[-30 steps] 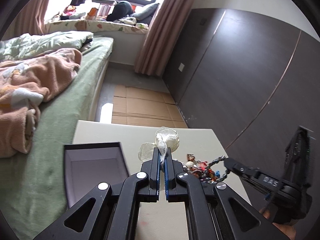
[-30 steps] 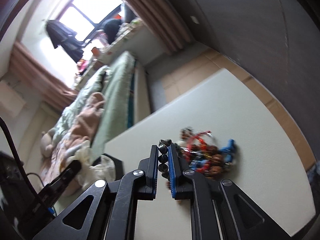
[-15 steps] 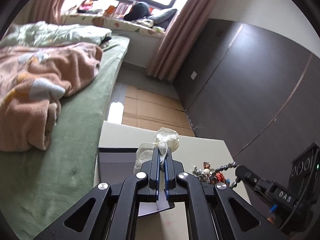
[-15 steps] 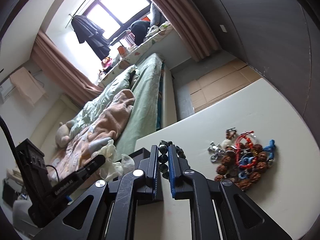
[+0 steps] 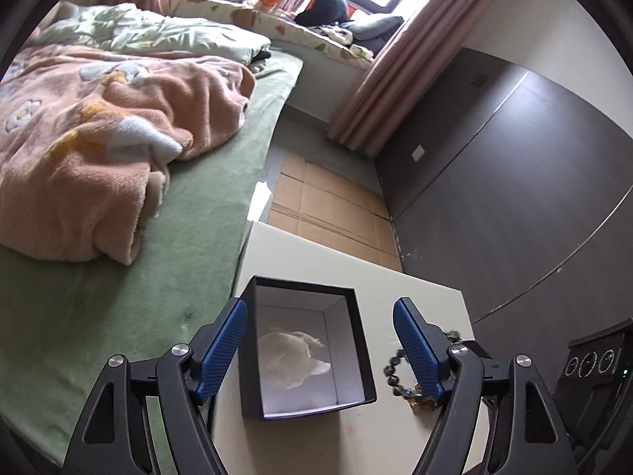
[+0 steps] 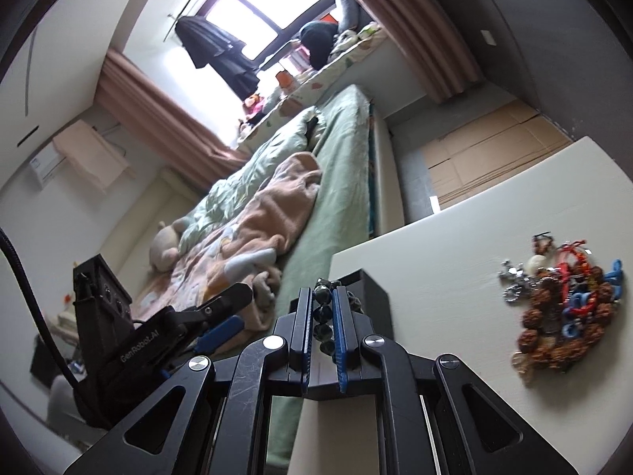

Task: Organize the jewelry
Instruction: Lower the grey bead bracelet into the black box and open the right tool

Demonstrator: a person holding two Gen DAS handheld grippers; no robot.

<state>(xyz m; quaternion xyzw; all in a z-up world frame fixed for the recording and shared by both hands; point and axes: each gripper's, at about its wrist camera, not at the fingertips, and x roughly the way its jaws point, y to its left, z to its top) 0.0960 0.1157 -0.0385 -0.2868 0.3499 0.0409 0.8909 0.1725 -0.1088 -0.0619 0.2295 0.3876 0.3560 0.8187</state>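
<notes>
A black open box [image 5: 358,350] with a white inside stands on the cream table [image 5: 415,297]. A crumpled clear plastic bag [image 5: 294,352] lies in it. My left gripper [image 5: 320,340] is open above the box, its fingers apart on either side. My right gripper [image 6: 319,312] is shut on a dark bead bracelet [image 6: 322,297], which hangs to the right of the box in the left wrist view [image 5: 393,372]. The box also shows in the right wrist view [image 6: 374,301]. A pile of coloured bracelets and charms [image 6: 561,308] lies on the table at the right.
A bed with a green sheet [image 5: 158,277] and a pink blanket [image 5: 99,150] runs along the table's left side. A dark wall panel [image 5: 514,178] stands to the right. Cardboard [image 5: 328,206] covers the floor beyond the table.
My left gripper has moved left over the box, opened and dropped the plastic bag inside. My right gripper has carried the bead bracelet away from the pile, toward the box.
</notes>
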